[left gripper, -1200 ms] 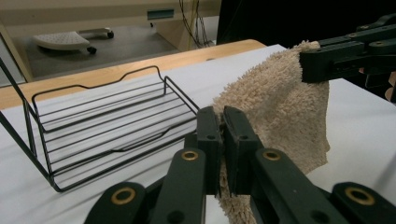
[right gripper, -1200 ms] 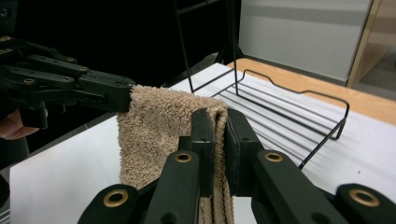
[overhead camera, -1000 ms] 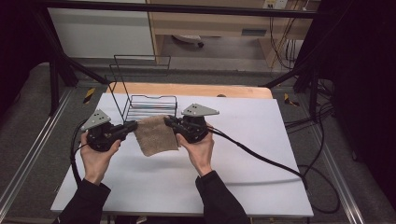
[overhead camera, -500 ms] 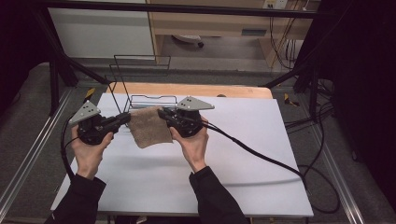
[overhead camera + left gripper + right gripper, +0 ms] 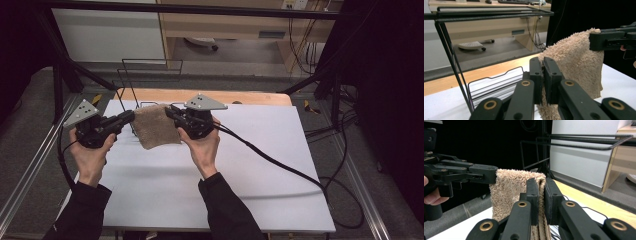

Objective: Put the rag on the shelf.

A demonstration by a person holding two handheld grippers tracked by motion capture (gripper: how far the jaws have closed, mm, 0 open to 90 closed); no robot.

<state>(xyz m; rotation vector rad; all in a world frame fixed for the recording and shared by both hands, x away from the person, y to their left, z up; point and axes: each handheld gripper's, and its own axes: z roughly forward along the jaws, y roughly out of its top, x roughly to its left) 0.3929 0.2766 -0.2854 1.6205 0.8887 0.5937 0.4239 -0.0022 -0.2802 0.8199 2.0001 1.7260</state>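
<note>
A beige terry towel hangs in the air above the white table, held by its two upper corners. My left gripper is shut on the towel's left corner, and my right gripper is shut on the right corner. In the left gripper view the towel drapes down past my clamped jaws, with the right gripper's jaws pinching its far corner. In the right gripper view the towel hangs folded between my jaws, and the left gripper grips its far edge.
A black wire rack stands at the back of the table behind the towel, its base on the white surface. A wooden strip runs along the table's far edge. Cables trail off to the right.
Both grippers have carried the towel up and to the left, toward the wire rack. The towel now hangs higher off the table.
</note>
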